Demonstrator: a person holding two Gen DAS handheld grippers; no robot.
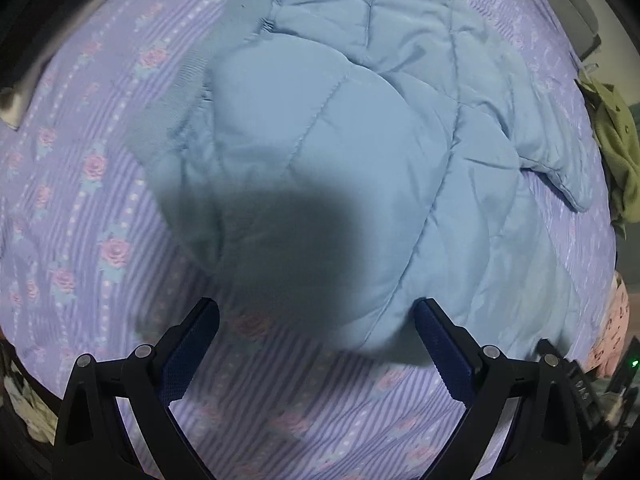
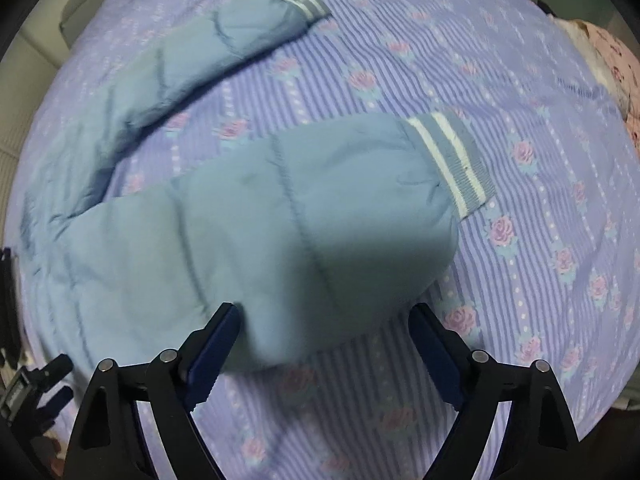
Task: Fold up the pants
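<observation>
On the floral lilac bed [image 2: 500,92] our quilted blue pants [image 2: 248,216] lie spread, legs apart. Our left tool [image 1: 316,344] and right tool [image 2: 322,340] hang open, seemingly just above them.

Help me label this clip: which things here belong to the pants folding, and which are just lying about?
Job:
- blue padded pants, spread on the bed, legs apart
- striped cuffs
- left gripper, open, over the waist end
- right gripper, open, over the nearer leg

Lying about:
- floral sheet
- green garment at the bed's edge
- pink floral cloth
</observation>
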